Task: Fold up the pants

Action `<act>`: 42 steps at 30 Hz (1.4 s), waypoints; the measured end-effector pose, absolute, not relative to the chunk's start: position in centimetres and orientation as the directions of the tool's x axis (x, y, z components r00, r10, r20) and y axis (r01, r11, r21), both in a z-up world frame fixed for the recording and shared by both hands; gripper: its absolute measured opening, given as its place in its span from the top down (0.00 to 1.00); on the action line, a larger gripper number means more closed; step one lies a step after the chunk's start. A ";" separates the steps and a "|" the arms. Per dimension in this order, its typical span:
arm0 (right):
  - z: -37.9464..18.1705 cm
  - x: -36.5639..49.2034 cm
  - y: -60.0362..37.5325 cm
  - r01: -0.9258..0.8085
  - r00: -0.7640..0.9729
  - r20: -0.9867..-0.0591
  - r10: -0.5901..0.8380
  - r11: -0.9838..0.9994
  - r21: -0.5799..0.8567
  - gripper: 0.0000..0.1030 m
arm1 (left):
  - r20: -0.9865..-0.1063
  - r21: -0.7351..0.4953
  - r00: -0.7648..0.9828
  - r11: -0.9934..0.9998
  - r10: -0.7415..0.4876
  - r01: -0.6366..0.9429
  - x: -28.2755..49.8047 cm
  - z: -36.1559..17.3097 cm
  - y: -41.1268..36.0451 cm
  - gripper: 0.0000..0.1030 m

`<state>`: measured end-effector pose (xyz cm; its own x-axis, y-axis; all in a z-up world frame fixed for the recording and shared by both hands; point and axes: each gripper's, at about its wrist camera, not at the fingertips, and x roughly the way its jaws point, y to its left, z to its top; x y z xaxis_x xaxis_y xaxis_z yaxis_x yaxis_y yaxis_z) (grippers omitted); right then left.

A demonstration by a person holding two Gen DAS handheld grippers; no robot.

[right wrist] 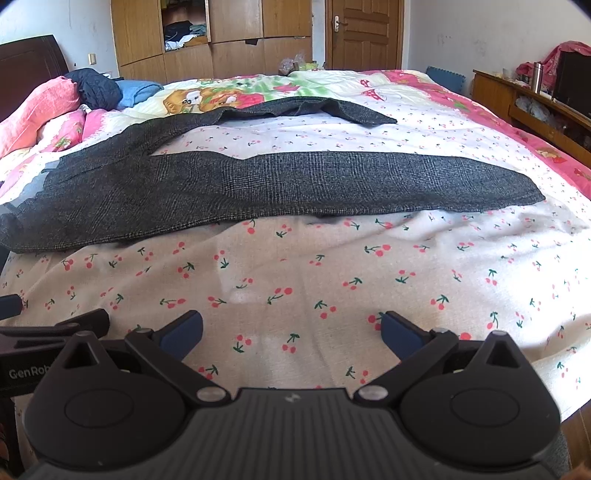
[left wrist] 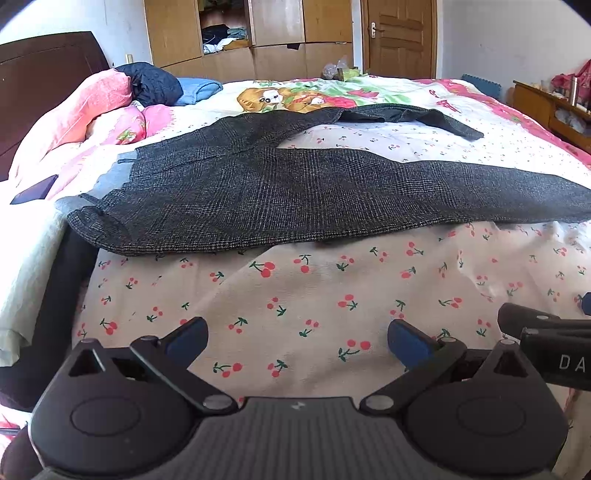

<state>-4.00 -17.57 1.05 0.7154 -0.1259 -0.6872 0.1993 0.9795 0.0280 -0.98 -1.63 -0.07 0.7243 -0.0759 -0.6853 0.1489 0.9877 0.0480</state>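
Left wrist view: the left gripper (left wrist: 297, 341) hovers low over the cherry-print sheet (left wrist: 314, 295), jaws spread wide and holding nothing. Just to its right, the right gripper (right wrist: 291, 332) is level with it, jaws equally wide and empty. Ahead of both, the dark checked pants (left wrist: 258, 192) lie spread across the bed (right wrist: 480, 122), waistband left, legs splayed right. Beyond stand a wooden wardrobe (left wrist: 251, 33) and door (right wrist: 364, 33).

bed (right wrist: 332, 280) with cherry-print sheet; dark checked pants (right wrist: 258, 181) spread flat; pink pillows (left wrist: 92, 110) at head.
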 end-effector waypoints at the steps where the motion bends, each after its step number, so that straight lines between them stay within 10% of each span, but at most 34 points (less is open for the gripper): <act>1: 1.0 -4.0 -17.6 0.200 0.715 -0.687 -0.126 0.979 0.028 0.01 | -0.686 0.047 0.724 0.988 -0.077 0.150 -1.0 -0.1 -1.6 0.00; 42: 1.8 -3.8 -17.0 0.172 0.730 -0.676 -0.102 0.985 0.036 0.01 | -0.676 0.017 0.732 0.990 -0.090 0.138 -0.8 0.0 -0.8 0.00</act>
